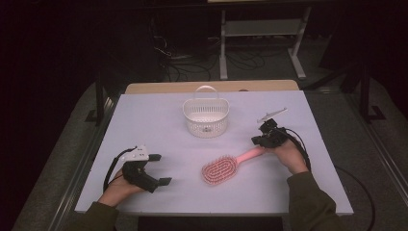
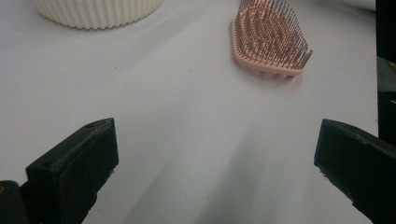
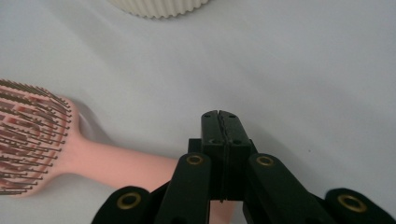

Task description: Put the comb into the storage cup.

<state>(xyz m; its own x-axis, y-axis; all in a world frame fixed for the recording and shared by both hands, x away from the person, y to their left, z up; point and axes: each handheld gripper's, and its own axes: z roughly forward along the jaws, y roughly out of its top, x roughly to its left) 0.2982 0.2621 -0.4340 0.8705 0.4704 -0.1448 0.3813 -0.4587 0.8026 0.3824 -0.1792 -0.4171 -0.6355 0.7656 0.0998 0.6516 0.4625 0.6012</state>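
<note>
Right gripper [image 1: 263,138]: jaws fully closed, pads meeting face to face in the right gripper view, with nothing visibly clamped between the tips. The handle of the pink hairbrush [image 3: 116,163] passes beneath and behind the closed jaws there; whether the lower part of the jaws bears on it cannot be told. Left gripper [image 1: 161,169]: jaws wide apart, empty, resting low over the table [image 1: 144,120].

Governing relation: the hairbrush lies directly under the right gripper at its handle end, and its long axis runs away from that tool toward the left gripper, bristled head farthest off. The right hand [image 1: 287,155] is plainly the nearer; from the left gripper the brush head [image 2: 271,39] sits ahead and to the right, well apart.

Materials: brush of smooth pink plastic, slim rounded handle widening to an oval vented paddle, set with fine dark pins standing upward. The basket [image 1: 206,116] beyond is cream plastic, ribbed wall, openwork sides, hoop handle. Table surface matt, pale, uniform.

Judgement: a secure hold on the handle appears not yet confirmed
</note>
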